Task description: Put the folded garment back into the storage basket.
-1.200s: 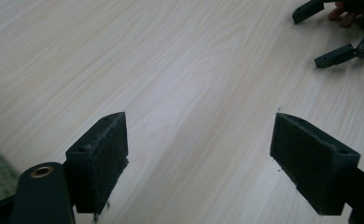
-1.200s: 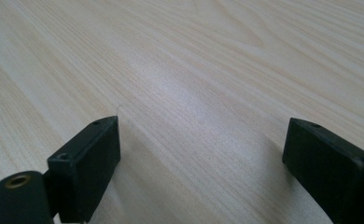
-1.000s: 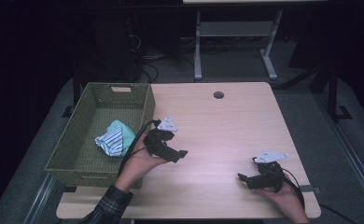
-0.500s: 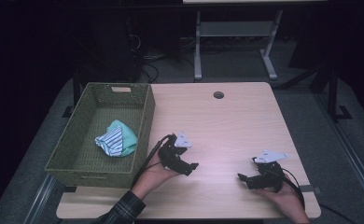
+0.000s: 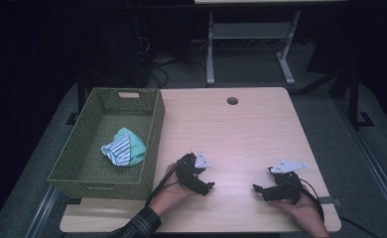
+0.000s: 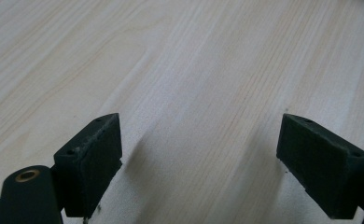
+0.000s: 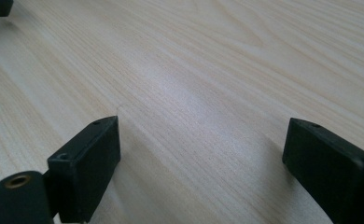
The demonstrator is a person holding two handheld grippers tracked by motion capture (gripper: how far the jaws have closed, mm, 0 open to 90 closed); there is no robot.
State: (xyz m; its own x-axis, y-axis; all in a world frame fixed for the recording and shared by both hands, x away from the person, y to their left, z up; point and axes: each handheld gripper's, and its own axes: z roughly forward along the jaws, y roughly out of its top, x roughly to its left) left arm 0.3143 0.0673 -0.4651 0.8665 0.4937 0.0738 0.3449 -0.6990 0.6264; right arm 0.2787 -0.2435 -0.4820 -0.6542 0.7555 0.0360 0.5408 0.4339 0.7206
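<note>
Both grippers, left gripper (image 5: 205, 187) and right gripper (image 5: 259, 190), are being held low over the bare tabletop (image 5: 241, 129), jaws spread wide and empty. A striped cloth (image 5: 123, 148) is lying in the green basket (image 5: 152, 144), left of and nearer the left gripper.

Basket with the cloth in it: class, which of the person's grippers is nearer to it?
Left. The left gripper sits just beside the basket; the right gripper lies farther across the table.
</note>
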